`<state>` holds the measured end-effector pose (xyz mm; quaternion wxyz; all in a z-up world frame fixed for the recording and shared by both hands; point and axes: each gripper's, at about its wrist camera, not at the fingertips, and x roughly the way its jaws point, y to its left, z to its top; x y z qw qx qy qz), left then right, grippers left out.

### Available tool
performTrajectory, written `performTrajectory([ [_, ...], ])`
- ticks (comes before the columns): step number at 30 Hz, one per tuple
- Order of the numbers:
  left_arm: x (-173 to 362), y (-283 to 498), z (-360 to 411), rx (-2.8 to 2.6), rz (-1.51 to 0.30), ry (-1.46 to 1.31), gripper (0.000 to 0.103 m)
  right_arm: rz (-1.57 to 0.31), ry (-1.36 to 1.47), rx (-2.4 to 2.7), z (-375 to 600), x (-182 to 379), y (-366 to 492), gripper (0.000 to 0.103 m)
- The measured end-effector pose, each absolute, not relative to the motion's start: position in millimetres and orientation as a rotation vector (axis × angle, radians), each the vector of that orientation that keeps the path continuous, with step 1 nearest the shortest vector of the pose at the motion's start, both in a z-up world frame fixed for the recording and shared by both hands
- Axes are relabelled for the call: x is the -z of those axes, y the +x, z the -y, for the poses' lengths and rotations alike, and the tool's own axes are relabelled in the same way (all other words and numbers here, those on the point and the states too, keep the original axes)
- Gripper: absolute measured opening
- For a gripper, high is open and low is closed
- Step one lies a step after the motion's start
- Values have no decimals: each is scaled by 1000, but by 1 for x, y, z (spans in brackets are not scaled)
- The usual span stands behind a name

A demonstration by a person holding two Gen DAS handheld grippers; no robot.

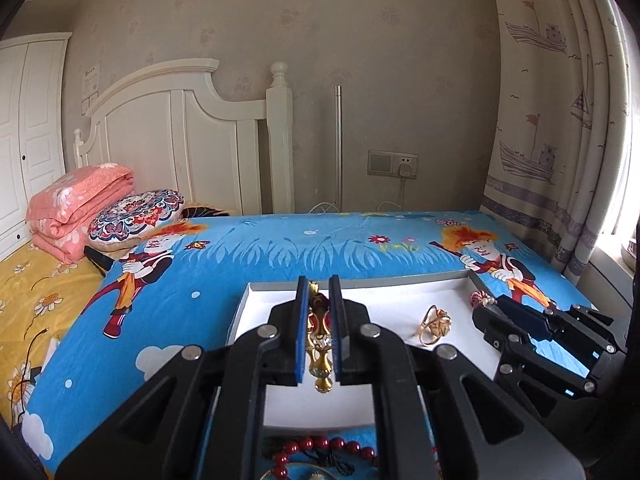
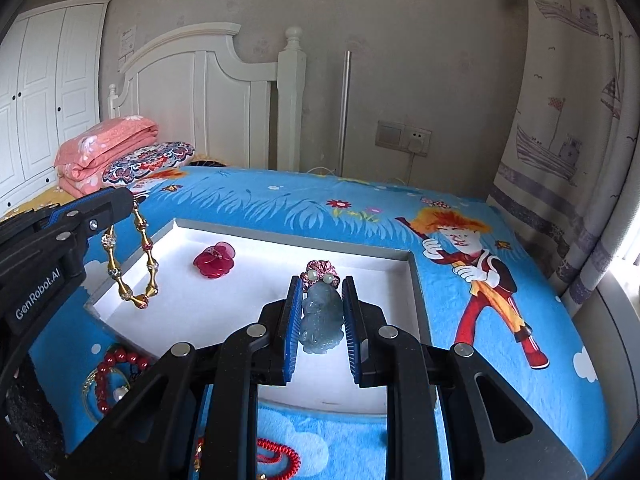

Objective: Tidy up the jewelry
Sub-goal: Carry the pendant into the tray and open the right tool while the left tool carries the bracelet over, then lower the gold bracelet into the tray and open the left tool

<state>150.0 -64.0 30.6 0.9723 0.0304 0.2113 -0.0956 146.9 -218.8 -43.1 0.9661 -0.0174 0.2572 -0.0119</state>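
Left fingers (image 1: 319,312) clamped on gold bracelet (image 2: 132,264), right fingers (image 2: 322,312) gripping pale jade pendant (image 2: 322,320), both above white tray (image 2: 416,280).

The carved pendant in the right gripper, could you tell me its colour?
Pale blue-grey pendant, clearest in the right wrist view.

Folded pink quilt (image 1: 82,204), patterned pillow (image 1: 134,216), white headboard (image 1: 188,128), ship-print curtain (image 1: 560,120)

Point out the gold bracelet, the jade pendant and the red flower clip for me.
gold bracelet (image 2: 149,264): right wrist view, its right hanging strand.
jade pendant (image 2: 322,320): right wrist view, the carved body.
red flower clip (image 2: 214,261): right wrist view, the petals' middle.
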Motion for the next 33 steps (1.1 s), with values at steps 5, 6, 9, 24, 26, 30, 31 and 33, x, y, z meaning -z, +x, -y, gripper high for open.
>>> performTrajectory([
  [5,-23,197,66,146,-500,65,9,-603,2,71,234,54,183,20],
  [6,-20,202,67,137,-506,71,10,-612,2,78,236,55,187,20],
  [9,-12,213,67,126,-535,82,10,-640,3,93,239,58,196,20],
  [24,-8,190,53,63,-510,139,69,-580,11,55,238,43,166,47],
  [26,-11,180,46,55,-493,142,75,-564,11,33,233,42,154,47],
  [30,-11,154,29,33,-459,153,79,-542,-3,-12,221,47,127,47],
  [31,-10,147,25,31,-454,157,80,-540,-5,-22,218,50,121,47],
  [33,-7,132,18,24,-446,157,80,-535,-8,-36,212,56,107,47],
])
